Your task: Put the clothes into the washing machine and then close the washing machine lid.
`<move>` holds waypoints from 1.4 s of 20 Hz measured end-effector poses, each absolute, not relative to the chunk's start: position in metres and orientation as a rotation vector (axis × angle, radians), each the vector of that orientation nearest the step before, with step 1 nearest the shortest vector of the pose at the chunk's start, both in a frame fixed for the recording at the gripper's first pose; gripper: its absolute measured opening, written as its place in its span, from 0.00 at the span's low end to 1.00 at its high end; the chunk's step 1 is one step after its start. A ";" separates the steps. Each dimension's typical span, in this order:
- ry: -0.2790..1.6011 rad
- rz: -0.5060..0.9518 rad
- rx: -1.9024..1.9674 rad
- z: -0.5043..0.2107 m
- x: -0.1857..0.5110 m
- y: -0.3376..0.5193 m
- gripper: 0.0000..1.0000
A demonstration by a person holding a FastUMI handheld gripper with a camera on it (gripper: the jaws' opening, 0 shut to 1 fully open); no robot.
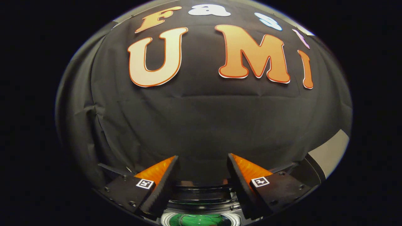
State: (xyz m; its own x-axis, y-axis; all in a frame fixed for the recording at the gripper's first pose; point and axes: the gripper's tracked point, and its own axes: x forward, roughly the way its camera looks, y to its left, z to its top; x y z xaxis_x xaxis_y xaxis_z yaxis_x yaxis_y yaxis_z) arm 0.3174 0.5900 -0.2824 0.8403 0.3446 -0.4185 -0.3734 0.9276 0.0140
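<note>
- black cloth wall (201, 125) takes up nearly everything ahead, from 9 through 12 to 3 o'clock beyond the fingers
- pale grey panel (329, 153) at about 4 o'clock, right of the cloth, well apart from the fingers
- gripper (202, 163) at 6 o'clock: fingers spread apart, nothing between them, jaws released
- washing machine (201, 201): dark rim and round opening with green inside, directly below between the finger bases; clothes cannot tell
</note>
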 end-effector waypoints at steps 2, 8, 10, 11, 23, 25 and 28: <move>0.427 0.381 -0.070 -0.280 0.315 0.587 0.97; 0.380 0.369 -0.069 -0.270 0.279 0.568 0.98; 0.372 0.370 -0.070 -0.271 0.270 0.563 0.98; 0.367 0.369 -0.068 -0.270 0.265 0.561 0.98; 0.365 0.414 -0.063 -0.283 0.201 0.535 0.98; 0.359 0.415 -0.062 -0.289 0.191 0.529 0.98; 0.371 0.425 -0.063 -0.302 0.175 0.523 0.98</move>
State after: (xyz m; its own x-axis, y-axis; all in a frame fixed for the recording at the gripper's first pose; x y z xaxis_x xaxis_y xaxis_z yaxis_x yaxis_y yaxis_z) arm 0.1748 0.5229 -0.3024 0.8449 0.3916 -0.3643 -0.4142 0.9100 0.0176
